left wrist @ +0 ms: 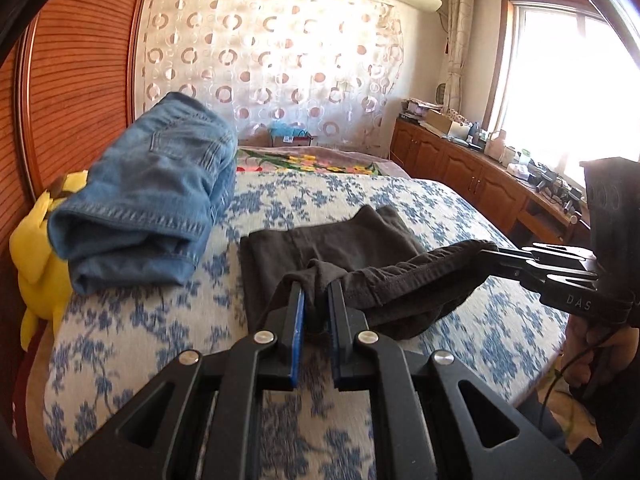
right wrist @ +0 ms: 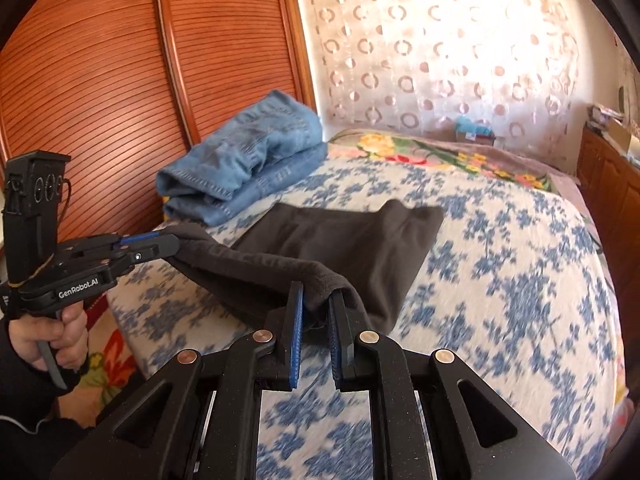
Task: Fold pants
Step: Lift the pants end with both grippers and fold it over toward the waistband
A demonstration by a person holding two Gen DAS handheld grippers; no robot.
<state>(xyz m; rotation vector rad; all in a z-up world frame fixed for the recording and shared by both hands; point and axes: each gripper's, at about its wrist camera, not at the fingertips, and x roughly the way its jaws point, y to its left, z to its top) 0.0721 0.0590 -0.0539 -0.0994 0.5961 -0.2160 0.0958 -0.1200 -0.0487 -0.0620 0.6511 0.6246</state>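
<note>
Dark grey pants point(left wrist: 332, 240) lie on the blue-flowered bedspread point(left wrist: 420, 208); they also show in the right wrist view point(right wrist: 352, 232). Their near edge is lifted off the bed and stretched between both grippers. My left gripper point(left wrist: 318, 292) is shut on one end of that edge; it also shows at the left of the right wrist view point(right wrist: 168, 246). My right gripper point(right wrist: 318, 294) is shut on the other end; it also shows at the right of the left wrist view point(left wrist: 486, 252). The far part of the pants lies flat.
Folded blue jeans point(left wrist: 148, 200) sit on the bed by the wooden slatted wardrobe point(left wrist: 68, 112), seen also in the right wrist view point(right wrist: 244, 160). A yellow plush toy point(left wrist: 36, 248) lies at the bed's left edge. A cluttered wooden cabinet point(left wrist: 472, 168) runs under the window.
</note>
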